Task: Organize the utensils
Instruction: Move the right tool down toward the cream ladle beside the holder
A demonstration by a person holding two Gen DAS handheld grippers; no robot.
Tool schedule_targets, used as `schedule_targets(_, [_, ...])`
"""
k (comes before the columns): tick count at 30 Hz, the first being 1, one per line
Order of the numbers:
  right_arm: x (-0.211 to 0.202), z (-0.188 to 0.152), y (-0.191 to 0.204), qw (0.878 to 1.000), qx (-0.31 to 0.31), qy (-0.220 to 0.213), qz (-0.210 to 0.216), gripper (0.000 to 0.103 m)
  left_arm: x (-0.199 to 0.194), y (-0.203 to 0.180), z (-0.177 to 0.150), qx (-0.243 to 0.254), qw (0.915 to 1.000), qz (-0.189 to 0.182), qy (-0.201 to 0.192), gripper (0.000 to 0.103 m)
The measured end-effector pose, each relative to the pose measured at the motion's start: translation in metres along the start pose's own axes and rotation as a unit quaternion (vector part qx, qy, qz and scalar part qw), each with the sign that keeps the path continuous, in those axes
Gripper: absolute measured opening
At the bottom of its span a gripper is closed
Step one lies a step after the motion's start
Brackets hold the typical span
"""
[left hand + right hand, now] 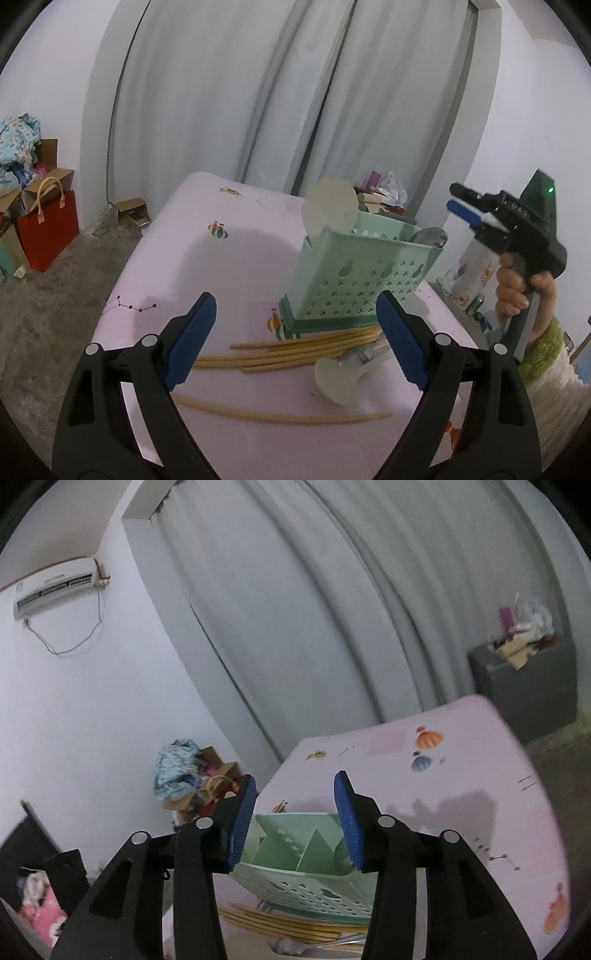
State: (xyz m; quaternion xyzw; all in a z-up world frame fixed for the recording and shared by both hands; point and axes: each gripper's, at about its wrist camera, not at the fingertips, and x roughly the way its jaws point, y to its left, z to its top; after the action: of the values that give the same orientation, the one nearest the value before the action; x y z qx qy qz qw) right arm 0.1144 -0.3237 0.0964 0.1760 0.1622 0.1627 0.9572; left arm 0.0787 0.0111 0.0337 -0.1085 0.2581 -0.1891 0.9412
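A mint-green perforated utensil holder (354,280) stands on the pink tablecloth (240,258). A round white spoon (328,206) and a metal spoon (432,236) stick up from it. Several wooden chopsticks (295,350) lie in front of its base, and one more chopstick (280,413) lies nearer. A white spoon (340,380) lies beside them. My left gripper (295,314) is open over the chopsticks and holds nothing. My right gripper (456,197), held by a hand (517,288), hovers right of the holder. Its jaws (295,786) stand apart above the holder's compartments (295,853), with nothing between them.
A red bag (48,229) and cardboard boxes (133,214) sit on the floor left of the table. A grey bin (524,686) with clutter stands behind the table's far corner. Grey curtains (258,92) hang behind, and an air conditioner (55,587) is mounted on the wall.
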Motion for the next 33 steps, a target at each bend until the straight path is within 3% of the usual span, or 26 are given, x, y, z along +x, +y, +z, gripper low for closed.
schedule_targets(7, [-0.05,-0.01,0.026,0.997,-0.035,-0.018,-0.059,0.044,-0.003,-0.006,-0.009,0.005,0.9999,0.002,0.01,0.084])
schedule_targets(15, [-0.062,-0.068,0.033,0.991,-0.032,0.058,-0.118,0.044,0.004,-0.013,-0.019,0.014,0.9993,0.014,0.033,0.084])
schedule_targets(20, [-0.051,-0.091,0.031,0.988,-0.025,0.11,-0.106,0.043,0.009,-0.015,-0.026,0.014,0.9984,0.026,0.048,0.084])
schedule_targets(21, [-0.046,-0.095,0.032,0.987,-0.027,0.119,-0.102,0.039,0.01,-0.014,-0.027,0.012,0.9984,0.026,0.049,0.084])
schedule_targets(24, [-0.022,-0.102,0.039,0.983,-0.035,0.157,-0.086,0.032,0.013,-0.013,-0.03,0.009,0.9982,0.032,0.05,0.084])
schedule_targets(30, [0.035,-0.125,0.063,0.971,-0.065,0.229,-0.033,0.028,0.013,-0.003,-0.03,0.002,0.9977,0.047,0.049,0.084])
schedule_targets(33, [0.058,-0.132,0.064,0.963,-0.081,0.252,-0.041,0.025,0.01,0.004,-0.03,-0.006,0.9979,0.046,0.045,0.078])
